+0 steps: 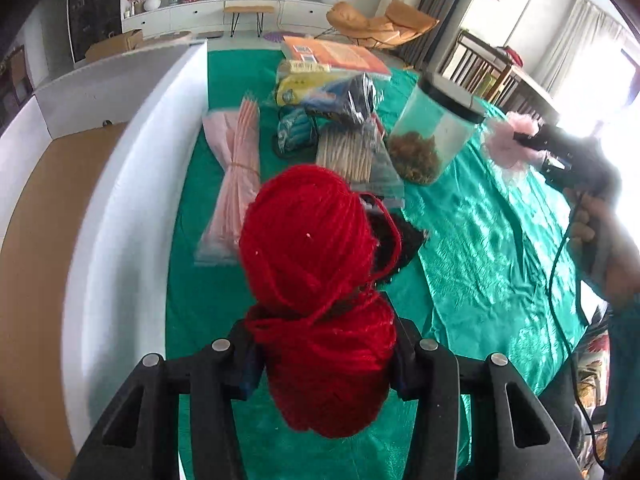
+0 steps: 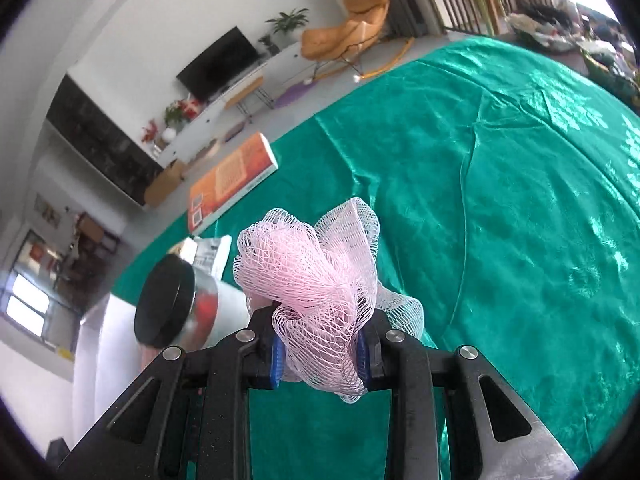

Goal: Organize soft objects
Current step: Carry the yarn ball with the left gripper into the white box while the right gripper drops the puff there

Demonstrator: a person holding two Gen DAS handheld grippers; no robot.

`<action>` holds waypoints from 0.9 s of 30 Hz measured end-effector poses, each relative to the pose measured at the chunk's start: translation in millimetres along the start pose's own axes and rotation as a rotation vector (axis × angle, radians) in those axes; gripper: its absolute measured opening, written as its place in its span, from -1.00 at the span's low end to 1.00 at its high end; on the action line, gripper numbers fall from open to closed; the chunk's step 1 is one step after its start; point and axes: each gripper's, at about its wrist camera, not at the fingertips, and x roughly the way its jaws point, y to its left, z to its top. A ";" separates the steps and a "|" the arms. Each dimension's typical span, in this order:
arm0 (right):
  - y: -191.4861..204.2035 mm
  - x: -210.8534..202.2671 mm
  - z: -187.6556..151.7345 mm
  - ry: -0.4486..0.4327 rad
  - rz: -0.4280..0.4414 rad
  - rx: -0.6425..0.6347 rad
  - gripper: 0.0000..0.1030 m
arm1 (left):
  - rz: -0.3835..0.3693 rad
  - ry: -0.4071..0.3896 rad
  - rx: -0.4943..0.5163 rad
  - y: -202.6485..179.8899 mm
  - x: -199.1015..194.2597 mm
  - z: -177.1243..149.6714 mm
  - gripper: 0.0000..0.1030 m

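Note:
My left gripper (image 1: 326, 364) is shut on a ball of red yarn (image 1: 316, 280), which hangs above the green cloth (image 1: 480, 248) with loose strands wound round it. The yarn bulges past both fingers and hides the fingertips. In the right wrist view, my right gripper (image 2: 320, 354) is shut on a pink mesh bath sponge (image 2: 316, 276), its blue pads pressing into the netting. From the left wrist view that same pink sponge (image 1: 506, 140) shows at the far right, held up by the right gripper (image 1: 532, 142) in a person's hand (image 1: 600, 240).
A clear jar with a black lid (image 1: 436, 132) stands mid-table, with brown stuff inside. Beside it lie a bundle of pink sticks (image 1: 236, 176), a bag of wooden sticks (image 1: 352, 152), packets (image 1: 320, 96) and an orange book (image 2: 232, 178). A white foam wall (image 1: 132, 184) borders the cloth's left side.

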 end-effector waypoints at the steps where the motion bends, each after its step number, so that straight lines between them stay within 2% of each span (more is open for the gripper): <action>1: 4.8 1.1 6.4 -0.002 0.000 0.006 -0.43 | -0.009 -0.021 -0.007 2.8 -9.6 4.8 -0.07; 5: 47.2 -32.3 10.3 -0.085 0.069 -0.080 -0.43 | -0.006 -0.102 -0.018 19.4 -47.4 13.4 -0.07; 7: 86.0 -53.3 -0.5 -0.101 0.114 -0.160 -0.43 | 0.024 -0.129 -0.014 33.9 -67.6 15.6 -0.07; 9: 132.8 -70.3 -19.8 -0.085 0.204 -0.230 -0.42 | 0.065 -0.143 -0.021 52.5 -85.3 12.3 -0.07; 13: 231.7 -80.6 -84.2 0.039 0.432 -0.332 -0.42 | 0.179 -0.151 -0.080 106.7 -122.5 -7.1 -0.06; 16: 295.7 -72.0 -142.7 0.162 0.589 -0.359 -0.42 | 0.319 -0.147 -0.147 145.0 -144.3 -32.4 0.01; 17: 312.1 -66.8 -162.4 0.199 0.628 -0.366 -0.40 | 0.368 -0.150 -0.174 156.8 -149.4 -41.2 0.15; 18: 325.9 -59.4 -181.3 0.239 0.658 -0.374 -0.34 | 0.418 -0.150 -0.200 167.9 -153.0 -49.3 0.45; 19: 339.6 -51.1 -199.5 0.280 0.670 -0.389 -0.25 | 0.470 -0.150 -0.227 179.4 -156.8 -56.4 0.65; 20: 349.1 -41.8 -216.0 0.309 0.661 -0.415 0.03 | 0.523 -0.156 -0.250 185.9 -158.0 -62.1 0.89; 21: 356.9 -33.1 -231.0 0.337 0.658 -0.445 0.43 | 0.569 -0.171 -0.266 192.5 -160.4 -67.3 0.93; 24: 354.7 -16.5 -254.8 0.372 0.606 -0.499 0.47 | 0.651 -0.192 -0.313 206.2 -163.9 -73.6 0.93; 25: 347.0 -16.1 -255.5 0.353 0.587 -0.509 0.47 | 0.642 -0.205 -0.332 208.1 -165.6 -73.8 0.93; 27: 323.8 -19.5 -250.7 0.282 0.526 -0.529 0.47 | 0.571 -0.247 -0.354 206.4 -166.4 -71.0 0.93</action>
